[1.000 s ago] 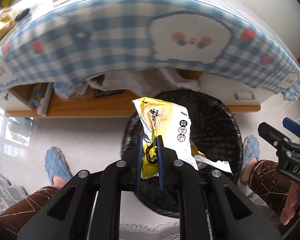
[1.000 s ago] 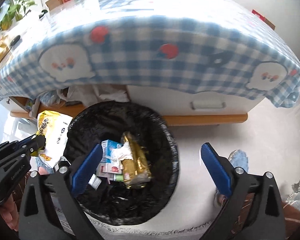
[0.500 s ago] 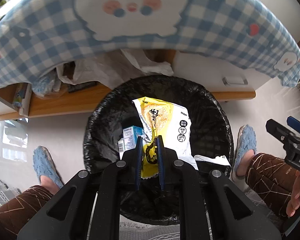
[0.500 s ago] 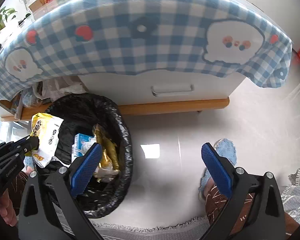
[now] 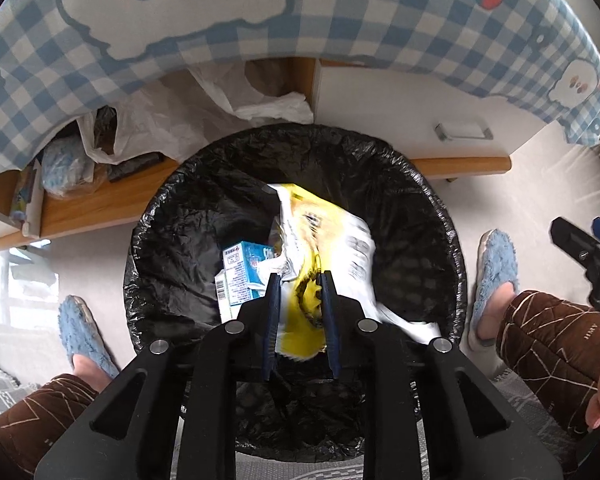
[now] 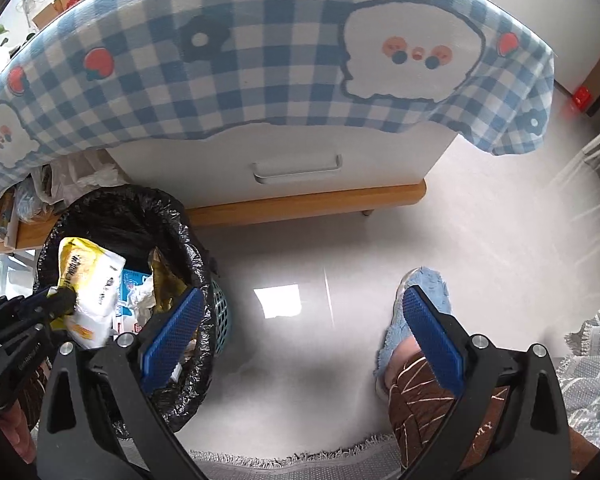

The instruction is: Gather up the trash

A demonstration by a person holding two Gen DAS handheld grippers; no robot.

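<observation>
A yellow and white snack wrapper hangs blurred between the parted fingers of my left gripper, right over the trash bin lined with a black bag. The wrapper also shows in the right wrist view, beside the left gripper's tip. A blue and white carton and other wrappers lie inside the bin. My right gripper is open wide and empty, over the floor to the right of the bin.
A low table with a blue checked cloth and a white drawer stands behind the bin. Plastic bags sit on its lower shelf. Blue slippers and knees flank the bin. A grey rug lies at right.
My left gripper has moved over the bin and its fingers have spread apart; the wrapper now slips, blurred, between them. My right gripper has swung right, away from the bin.
</observation>
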